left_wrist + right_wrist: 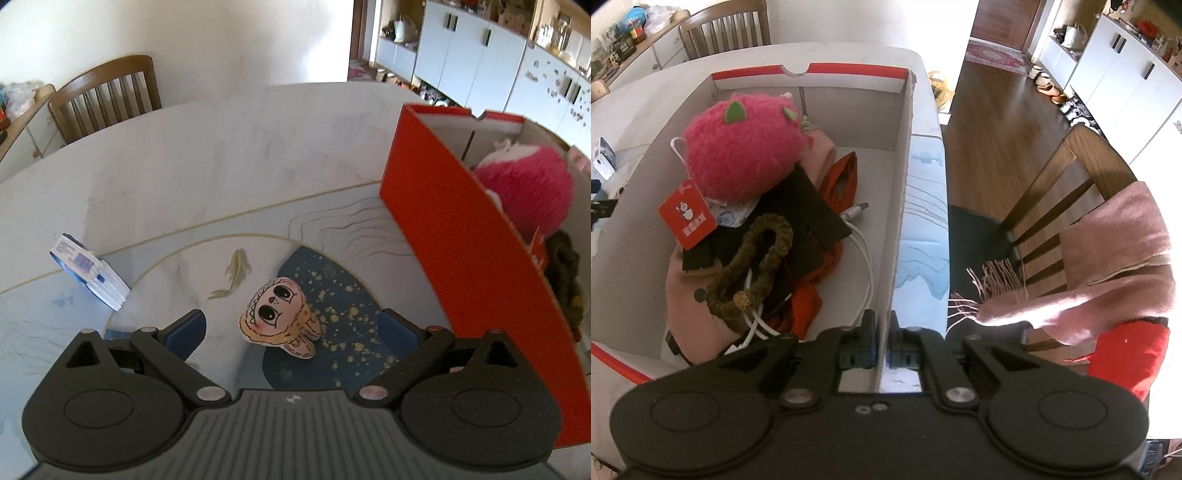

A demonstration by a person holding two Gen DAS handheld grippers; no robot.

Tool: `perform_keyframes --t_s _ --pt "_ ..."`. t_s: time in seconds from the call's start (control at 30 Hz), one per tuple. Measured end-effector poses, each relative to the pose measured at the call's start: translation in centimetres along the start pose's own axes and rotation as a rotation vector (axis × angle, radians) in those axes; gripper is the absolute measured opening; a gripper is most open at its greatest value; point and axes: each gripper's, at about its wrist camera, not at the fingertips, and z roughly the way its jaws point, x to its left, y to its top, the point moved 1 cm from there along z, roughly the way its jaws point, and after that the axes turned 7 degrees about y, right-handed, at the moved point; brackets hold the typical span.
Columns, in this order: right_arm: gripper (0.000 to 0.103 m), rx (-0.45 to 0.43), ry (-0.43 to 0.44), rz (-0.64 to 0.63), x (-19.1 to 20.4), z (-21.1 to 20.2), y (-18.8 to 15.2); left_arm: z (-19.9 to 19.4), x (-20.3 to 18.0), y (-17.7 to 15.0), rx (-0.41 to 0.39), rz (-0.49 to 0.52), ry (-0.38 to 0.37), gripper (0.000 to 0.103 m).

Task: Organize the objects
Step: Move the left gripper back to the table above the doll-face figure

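While both cams face the same table, each catches sth the other misses:
L gripper (291, 325): jaws spread wide, nothing between; hangs above small flat doll charm (279, 316), which lies on the table mat (351, 306), apart from both fingers.
L view only: tissue pack (89, 271) left of charm; orange box (458, 254) seen from outside.
R gripper (882, 341): pinched tight on box's right wall.
R view only: box inside w/ pink plush (742, 147), red tag (687, 218), bead loop (753, 258), white cable (864, 266); scarf (1108, 266) on chair.
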Motion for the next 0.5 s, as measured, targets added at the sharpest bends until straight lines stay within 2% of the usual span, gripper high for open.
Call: perform_keyframes --t_s 0.1,0.2,0.37,0.5 --pt "0.004 -0.002 0.001 0.008 -0.1 -0.1 -0.1 0.7 -0.2 0.0 0.007 0.012 0.006 0.099" --pt "0.004 -0.001 0.003 0.014 -0.1 -0.2 -0.3 1.5 -0.4 -0.1 0.028 0.021 0.021 0.091" --pt "0.003 -0.002 0.004 0.021 -0.1 -0.2 -0.3 2.5 -0.6 -0.1 0.045 0.043 0.041 0.072" --pt "0.003 -0.003 0.006 0.029 -0.1 -0.2 -0.5 2.7 -0.6 0.1 0.042 0.032 0.043 0.07"
